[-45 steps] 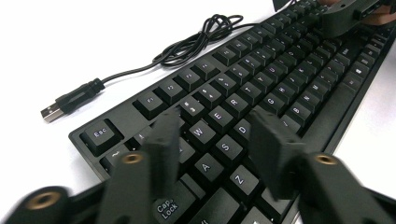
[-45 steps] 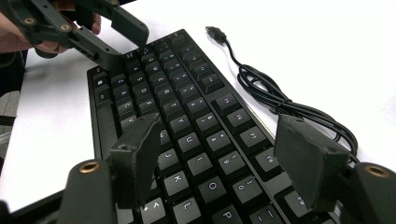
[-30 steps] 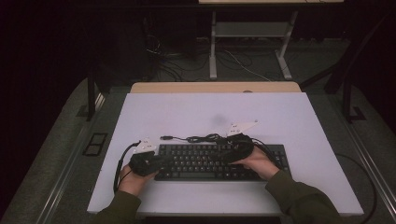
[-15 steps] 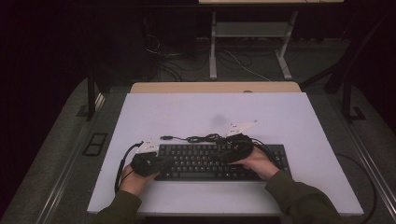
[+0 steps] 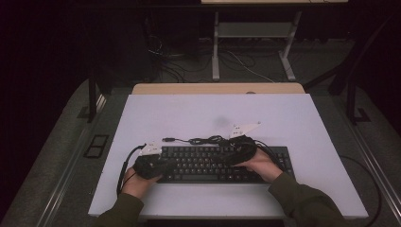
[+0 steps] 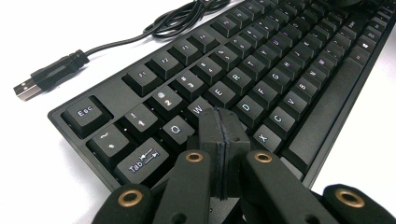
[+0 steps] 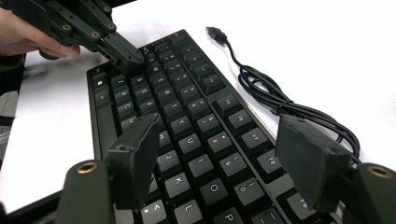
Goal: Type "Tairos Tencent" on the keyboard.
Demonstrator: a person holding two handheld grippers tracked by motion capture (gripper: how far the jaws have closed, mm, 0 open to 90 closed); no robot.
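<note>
We see a black keyboard [image 5: 222, 164] lying flat along the near edge of the white table [image 5: 283, 118] — a matte plastic slab of squared, white-lettered keycaps, its thin black cable [image 7: 280, 105] coiled behind it and ending in a USB plug [image 6: 44, 77]. Our left gripper [image 6: 223, 123], its dull black jaws pressed together on nothing, tips down onto the keys just below W. Our right gripper [image 7: 219, 154] hovers over the middle keys — pads spread wide, holding nothing.

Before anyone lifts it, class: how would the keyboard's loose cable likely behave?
The cable lies in slack loops, so it is probably floppy and would trail. Its plug lies unplugged, so it may drag across the table.
</note>
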